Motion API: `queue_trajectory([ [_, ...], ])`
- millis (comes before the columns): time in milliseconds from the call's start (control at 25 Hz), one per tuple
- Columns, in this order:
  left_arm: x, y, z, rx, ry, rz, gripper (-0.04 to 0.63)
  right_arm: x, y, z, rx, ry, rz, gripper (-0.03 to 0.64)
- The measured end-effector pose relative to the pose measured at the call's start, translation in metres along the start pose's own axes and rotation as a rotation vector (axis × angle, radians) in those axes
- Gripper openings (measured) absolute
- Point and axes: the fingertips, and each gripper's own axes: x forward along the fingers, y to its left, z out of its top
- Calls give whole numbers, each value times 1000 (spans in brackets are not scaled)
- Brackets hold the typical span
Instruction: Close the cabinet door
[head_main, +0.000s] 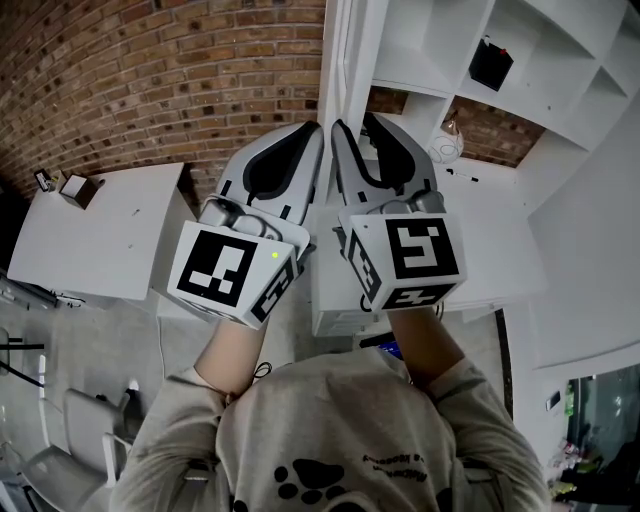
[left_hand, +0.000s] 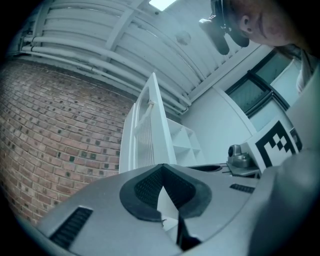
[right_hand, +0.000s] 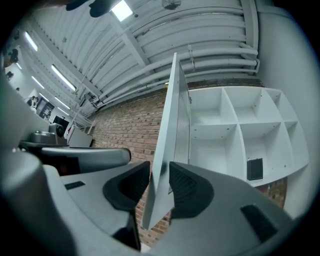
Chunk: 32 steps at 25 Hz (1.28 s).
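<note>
one cabinet door (right_hand: 172, 110), two grippers: its edge stands inside my right gripper (right_hand: 159, 172), jaws spread; my left gripper (left_hand: 161, 166), pressed together, sits just beside it.

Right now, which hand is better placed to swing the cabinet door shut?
Probably the right: the edge of the cabinet door stands between the open right tongs. The left tongs are shut, beside it.

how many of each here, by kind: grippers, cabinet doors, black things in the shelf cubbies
grippers: 2, the left gripper and the right gripper
cabinet door: 1
black object in a shelf compartment: 1
total: 4
</note>
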Motion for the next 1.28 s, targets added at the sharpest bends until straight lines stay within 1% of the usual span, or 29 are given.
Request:
queue_trajectory([
  [120,1,0,-2,-6,-1,-7,8,3,1,-2,-14,1,-13,114],
  [280,3,0,-5,-12,0,-14,8,5,3,-1,-61,-1,-32,114],
  [400,5,-1,-9,-14,5,-16,8,5,2,-1,-70,-3,-42,114],
  [760,13,-8,-19,-27,14,-45,8,0,-8,-3,-63,1,-40,118],
  [1280,31,-29,-29,-35,27,-102,8,-16,-45,-7,-26,13,-88,103],
])
